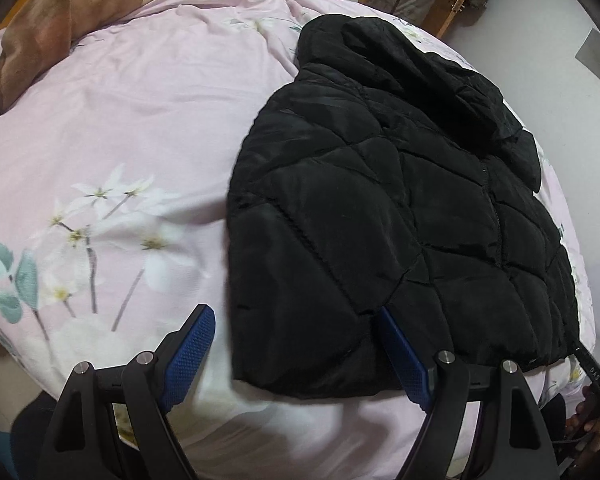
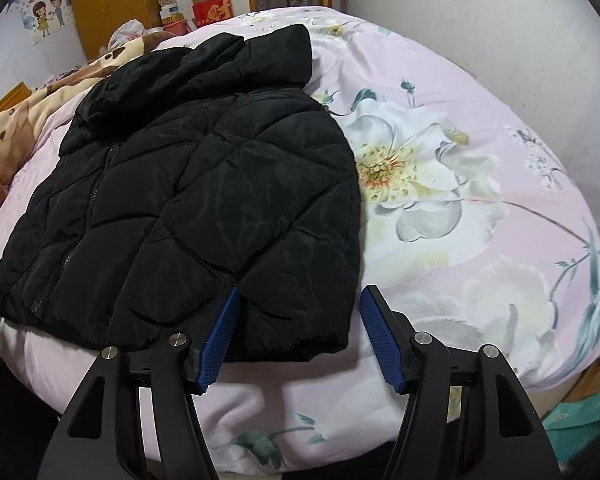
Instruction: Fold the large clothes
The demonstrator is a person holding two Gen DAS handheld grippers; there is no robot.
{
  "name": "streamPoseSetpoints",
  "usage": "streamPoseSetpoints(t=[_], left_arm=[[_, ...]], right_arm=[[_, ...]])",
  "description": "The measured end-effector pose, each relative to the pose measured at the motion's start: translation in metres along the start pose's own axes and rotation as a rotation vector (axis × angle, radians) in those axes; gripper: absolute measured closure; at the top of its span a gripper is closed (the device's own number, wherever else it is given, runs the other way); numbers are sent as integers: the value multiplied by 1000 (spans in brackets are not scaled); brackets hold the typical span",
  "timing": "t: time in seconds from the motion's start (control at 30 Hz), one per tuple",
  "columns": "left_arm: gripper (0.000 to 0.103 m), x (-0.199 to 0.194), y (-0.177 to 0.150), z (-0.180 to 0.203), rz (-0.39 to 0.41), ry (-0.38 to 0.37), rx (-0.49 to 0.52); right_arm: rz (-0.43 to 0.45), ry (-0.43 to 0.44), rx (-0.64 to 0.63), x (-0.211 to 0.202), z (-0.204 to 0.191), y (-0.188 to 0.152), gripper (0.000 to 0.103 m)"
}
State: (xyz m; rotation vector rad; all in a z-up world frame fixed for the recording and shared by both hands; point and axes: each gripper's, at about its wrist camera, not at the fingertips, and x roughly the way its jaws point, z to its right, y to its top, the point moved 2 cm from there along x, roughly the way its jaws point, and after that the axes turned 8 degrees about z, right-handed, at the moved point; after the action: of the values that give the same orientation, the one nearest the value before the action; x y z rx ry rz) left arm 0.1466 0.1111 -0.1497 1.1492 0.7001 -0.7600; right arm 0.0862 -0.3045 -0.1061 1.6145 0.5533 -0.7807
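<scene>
Black quilted jacket lies flat on the bed, zip side up, hood at the far end, hem at the near edge. Sleeves look folded in; can't tell for sure. Left gripper is spread wide, empty, over the hem's left near corner. Right gripper is also wide, holding nothing, straddling the hem's right near corner. Pink floral duvet covers the bed. Brown blanket sits far left. Red box beyond the bed's far end.
</scene>
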Motion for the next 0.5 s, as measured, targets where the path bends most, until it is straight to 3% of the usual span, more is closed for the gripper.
streamPoseSetpoints(t=[0.1, 0.27, 0.33, 0.5], left_arm=[[34, 5, -1, 6, -10, -9, 11], [44, -1, -1, 11, 12, 18, 29], [56, -5, 1, 12, 24, 34, 44], [66, -17, 5, 20, 56, 66, 82]], right_arm=[[-8, 0, -4, 3, -4, 0, 40], [-5, -15, -27, 1, -10, 0, 40], [-8, -14, -32, 1, -12, 0, 46], [7, -16, -70, -6, -21, 2, 68]])
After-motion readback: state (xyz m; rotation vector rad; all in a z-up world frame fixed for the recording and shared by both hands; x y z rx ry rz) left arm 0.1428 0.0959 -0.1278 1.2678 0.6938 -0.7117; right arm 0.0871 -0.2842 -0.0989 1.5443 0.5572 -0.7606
